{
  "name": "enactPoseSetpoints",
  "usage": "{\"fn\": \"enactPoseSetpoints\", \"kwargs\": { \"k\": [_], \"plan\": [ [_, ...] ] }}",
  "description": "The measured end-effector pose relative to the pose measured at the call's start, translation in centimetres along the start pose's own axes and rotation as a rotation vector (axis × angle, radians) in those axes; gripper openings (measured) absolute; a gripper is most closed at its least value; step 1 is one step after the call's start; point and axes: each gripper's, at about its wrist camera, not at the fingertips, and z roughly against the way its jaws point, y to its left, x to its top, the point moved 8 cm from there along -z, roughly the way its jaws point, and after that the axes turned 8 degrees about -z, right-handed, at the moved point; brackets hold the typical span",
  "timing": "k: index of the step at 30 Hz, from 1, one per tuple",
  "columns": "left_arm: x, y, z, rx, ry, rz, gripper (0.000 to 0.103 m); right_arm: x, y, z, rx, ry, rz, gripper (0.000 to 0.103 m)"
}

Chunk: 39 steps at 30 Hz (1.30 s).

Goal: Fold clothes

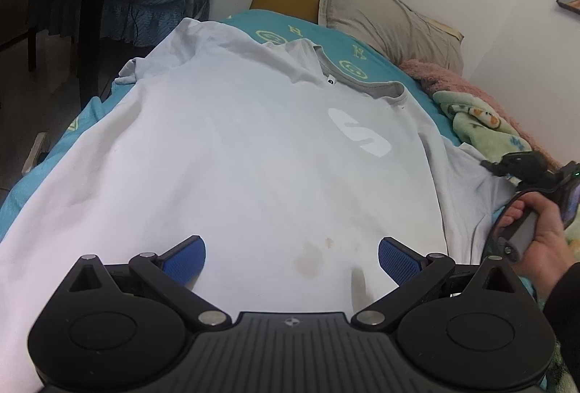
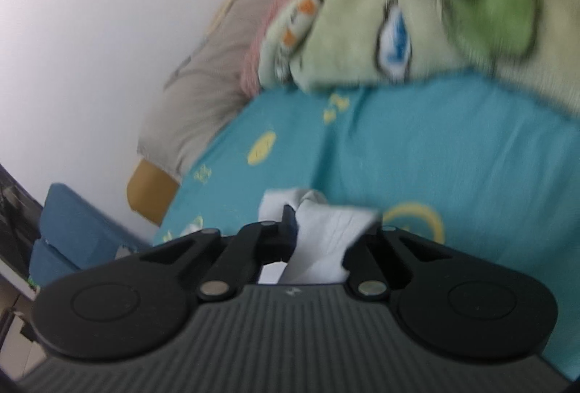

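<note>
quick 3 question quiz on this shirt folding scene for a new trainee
1. True or false: the left gripper is clamped on the white t-shirt.
2. What does the right gripper hold? A) green blanket B) a bunch of the t-shirt's white fabric C) pillow
3. What colour is the bedsheet under the shirt?

Key:
1. False: its blue pads stand wide apart above the lower part of the shirt.
2. B: the jaws are shut on white cloth.
3. Teal, with yellow prints.
</note>
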Motion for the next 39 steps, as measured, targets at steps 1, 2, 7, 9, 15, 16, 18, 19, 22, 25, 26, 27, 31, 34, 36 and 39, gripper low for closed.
{"fn": "enactPoseSetpoints", "kwargs": {
  "k": [1,2,7,9,15,16,18,19,22,25,26,27,31,34,36,39],
  "plan": [
    [0.0,0.0,0.1,0.000,0.000,-0.001,0.103,0.7,0.5,0.6,-0.002,-0.016,0.015,0.005],
    [0.0,0.0,0.1,-0.004,0.002,0.000,0.103,1.2,1.2,1.1,-0.005,-0.029,0.036,0.005],
    [0.2,-0.2,0.5,-0.041,0.016,0.013,0.103,1.9,5.9,3.2,-0.021,-0.052,0.151,0.005],
    [0.5,-0.1,1.0,-0.046,0.002,0.022,0.103,1.6,8.1,3.9,-0.027,-0.054,0.201,0.005],
    [1.6,1.3,3.4,-0.047,-0.046,0.061,0.103,-3.9,17.6,4.9,0.030,-0.045,0.405,0.005],
    [1.8,1.7,3.7,-0.044,-0.053,0.066,0.103,-5.5,18.8,4.4,0.042,-0.024,0.435,0.005],
    [1.8,2.6,3.9,-0.021,-0.047,0.074,0.103,-9.3,20.8,2.8,0.054,0.037,0.501,0.006],
    [1.6,3.2,3.7,-0.006,-0.030,0.083,0.103,-11.4,21.2,1.8,0.049,0.068,0.552,0.006],
    [1.0,4.8,2.9,0.037,0.021,0.108,0.103,-17.7,21.7,-1.4,0.032,0.153,0.696,0.007],
    [0.8,5.8,2.3,0.064,0.041,0.124,0.103,-22.0,20.6,-4.1,0.004,0.216,0.799,0.007],
    [0.8,5.9,2.2,0.069,0.038,0.126,0.103,-22.6,20.2,-4.6,-0.007,0.230,0.806,0.007],
    [0.9,6.0,2.0,0.073,0.036,0.129,0.103,-23.2,19.8,-5.2,-0.019,0.244,0.813,0.008],
    [1.3,6.2,1.4,0.086,0.019,0.135,0.103,-23.6,19.5,-5.5,0.028,0.339,0.734,0.056],
    [1.5,5.6,1.2,0.078,0.010,0.125,0.103,-22.4,20.3,-3.4,0.112,0.362,0.677,0.092],
    [1.4,4.9,1.1,0.068,0.016,0.104,0.103,-21.4,21.1,-1.1,0.141,0.369,0.672,0.092],
    [1.3,3.5,1.6,0.041,0.013,0.063,0.103,-19.2,21.9,4.3,0.164,0.344,0.648,0.092]
  ]
}}
